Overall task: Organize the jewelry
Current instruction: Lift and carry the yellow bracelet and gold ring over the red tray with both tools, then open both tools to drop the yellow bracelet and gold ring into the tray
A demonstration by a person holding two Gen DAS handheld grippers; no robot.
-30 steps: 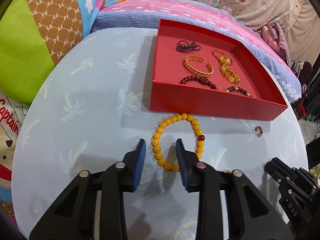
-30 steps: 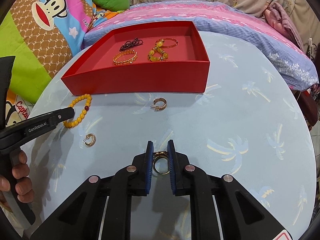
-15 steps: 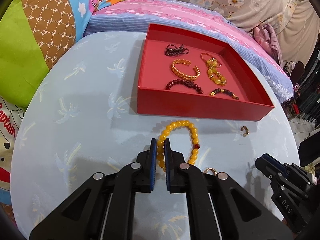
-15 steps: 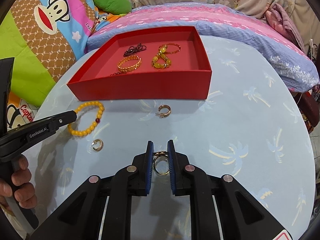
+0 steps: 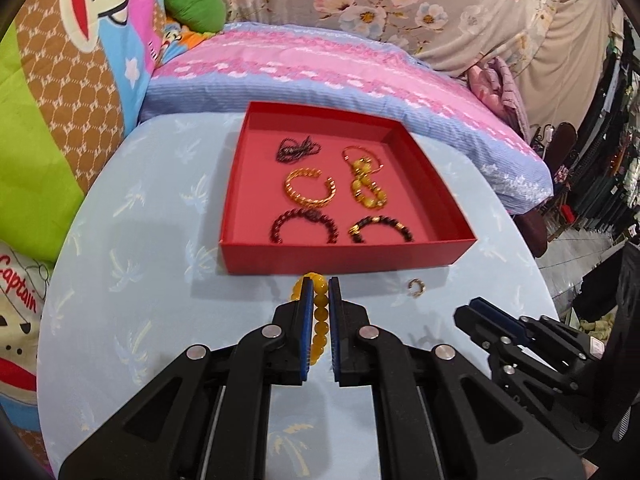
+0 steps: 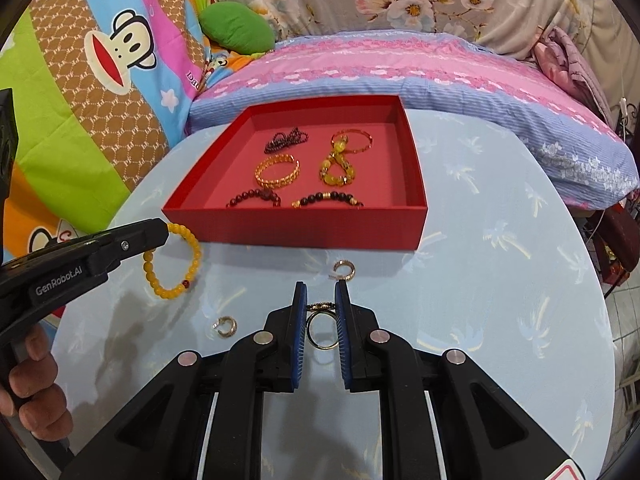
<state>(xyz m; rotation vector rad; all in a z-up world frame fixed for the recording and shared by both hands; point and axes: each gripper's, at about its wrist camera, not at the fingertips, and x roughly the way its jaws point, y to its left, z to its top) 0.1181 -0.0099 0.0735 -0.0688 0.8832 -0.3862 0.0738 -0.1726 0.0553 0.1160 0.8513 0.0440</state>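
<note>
Floral bedding and cartoon-print cushions ring a round table [image 6: 500, 280] under a pale blue palm-print cloth. Left gripper [image 5: 319, 294] has its blue pads pressed onto the yellow bead bracelet [image 6: 176, 258], pinching one side of the loop just in front of the near wall of the red box [image 6: 296, 226]; the bracelet's free side, with a single red bead, hangs toward the table's left edge. Right gripper [image 6: 320, 300] is clamped on a gold ring [image 6: 323, 330], pads touching it on both sides, the ring standing upright between them. Two small gold earrings lie loose on the cloth: one [image 6: 344, 270] just beyond the right gripper's tips near the box's front wall, another [image 6: 225, 326] left of that gripper. Inside the box sit a dark chain, a gold cuff [image 5: 310, 192], a yellow bead strand and two dark bead bracelets at the near wall.
</note>
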